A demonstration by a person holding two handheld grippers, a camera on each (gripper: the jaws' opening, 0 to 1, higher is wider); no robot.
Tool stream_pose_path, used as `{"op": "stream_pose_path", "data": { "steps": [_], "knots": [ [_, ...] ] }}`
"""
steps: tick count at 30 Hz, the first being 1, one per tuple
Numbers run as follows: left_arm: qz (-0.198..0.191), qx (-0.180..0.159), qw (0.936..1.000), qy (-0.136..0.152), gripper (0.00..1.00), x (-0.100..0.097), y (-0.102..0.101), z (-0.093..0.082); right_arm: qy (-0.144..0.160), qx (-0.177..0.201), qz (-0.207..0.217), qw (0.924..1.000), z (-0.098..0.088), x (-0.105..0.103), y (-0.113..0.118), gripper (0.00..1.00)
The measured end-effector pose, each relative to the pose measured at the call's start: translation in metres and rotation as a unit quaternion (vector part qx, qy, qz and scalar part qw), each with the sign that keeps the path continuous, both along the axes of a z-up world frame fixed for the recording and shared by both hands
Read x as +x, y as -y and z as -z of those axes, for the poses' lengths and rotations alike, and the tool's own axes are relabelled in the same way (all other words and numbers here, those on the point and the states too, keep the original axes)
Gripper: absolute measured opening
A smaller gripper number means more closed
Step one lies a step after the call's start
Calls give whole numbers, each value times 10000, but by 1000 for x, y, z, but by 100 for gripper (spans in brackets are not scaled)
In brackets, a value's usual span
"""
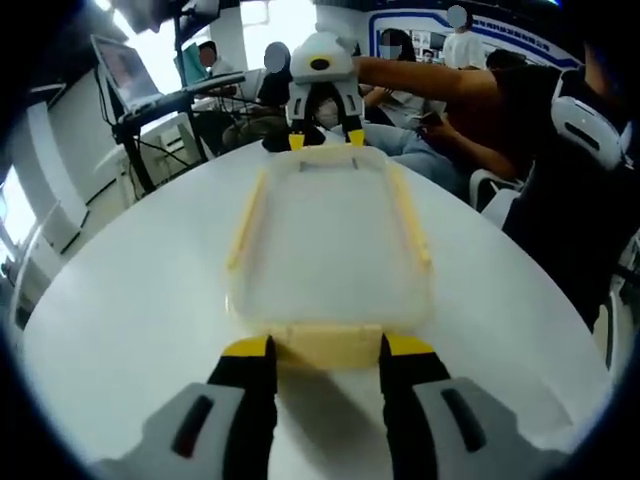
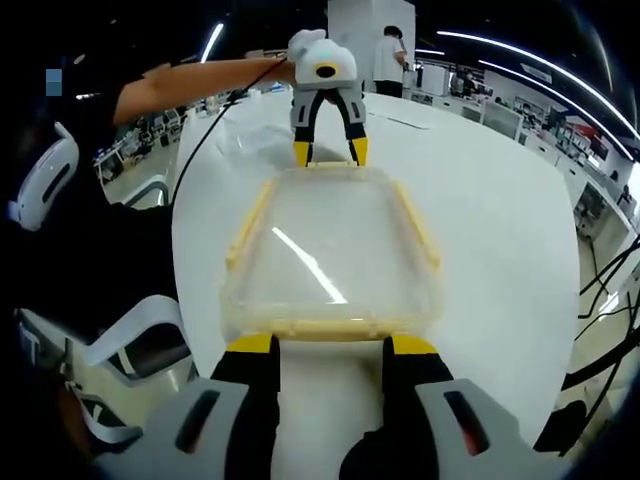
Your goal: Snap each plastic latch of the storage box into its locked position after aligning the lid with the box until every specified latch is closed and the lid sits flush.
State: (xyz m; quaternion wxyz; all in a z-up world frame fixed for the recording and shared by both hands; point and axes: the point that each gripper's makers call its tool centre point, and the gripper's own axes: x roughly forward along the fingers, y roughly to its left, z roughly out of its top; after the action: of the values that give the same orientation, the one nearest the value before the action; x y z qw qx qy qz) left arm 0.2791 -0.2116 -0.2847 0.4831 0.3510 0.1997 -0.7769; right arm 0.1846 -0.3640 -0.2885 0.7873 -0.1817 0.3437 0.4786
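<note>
White and round-edged, one table (image 1: 130,300) carries a single clear storage box (image 1: 325,240) with its lid (image 2: 325,245) on top. Four yellow latches show, one on each side of the box.

From the left gripper view, the box lies in the middle of the table. Bare tabletop spreads wide to its left and right, and the table's curved rim runs past its far end. The left gripper (image 1: 326,348) sits at the near short end of the box, its two yellow-tipped jaws spread apart on either side of the near latch (image 1: 325,345). The tips are at the latch's corners, but contact cannot be confirmed. The right gripper (image 1: 325,138) faces it from the far short end, its jaws also apart, straddling the far latch there. Long side latches (image 1: 246,215) run down both long edges. Beyond the table are several seated people, a laptop on a stand and chairs.

From the right gripper view, that gripper's (image 2: 328,345) jaws stand apart at the near short end, tips at the corners of the latch (image 2: 325,328) beneath them. The opposite gripper (image 2: 330,150) stands at the far end. Open table lies to the right and beyond the box. On the left, the table edge comes close to the box, with a white chair (image 2: 140,330) just off it.
</note>
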Motion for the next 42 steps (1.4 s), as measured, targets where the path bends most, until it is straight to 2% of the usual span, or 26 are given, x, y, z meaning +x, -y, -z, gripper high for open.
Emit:
{"op": "stream_pose_path", "data": {
  "steps": [3, 8, 17, 22, 33, 42],
  "knots": [
    [0, -38, 10000, 8, 39, -4, 2, 0, -19, -39, -7, 10000, -2, 8, 6, 38],
    [-34, -47, 10000, -43, 39, -3, 2, -1, -5, -11, -36, 10000, -4, 5, 7, 38],
    [-97, -11, 9999, 27, 39, 4, -1, -2, 49, -52, -82, 9999, -12, 5, 7, 38],
    [-156, -87, 9998, 27, 39, 3, -8, -12, 107, -112, -140, 9998, -15, 6, 5, 38],
    [-353, -249, 9991, -55, 39, -3, -24, -24, 224, 70, -245, 9994, -37, 9, -10, 38],
    [-463, -339, 9983, -47, 39, -7, -34, -38, 341, -44, -407, 9986, -51, 7, -20, 38]
  ]
}}
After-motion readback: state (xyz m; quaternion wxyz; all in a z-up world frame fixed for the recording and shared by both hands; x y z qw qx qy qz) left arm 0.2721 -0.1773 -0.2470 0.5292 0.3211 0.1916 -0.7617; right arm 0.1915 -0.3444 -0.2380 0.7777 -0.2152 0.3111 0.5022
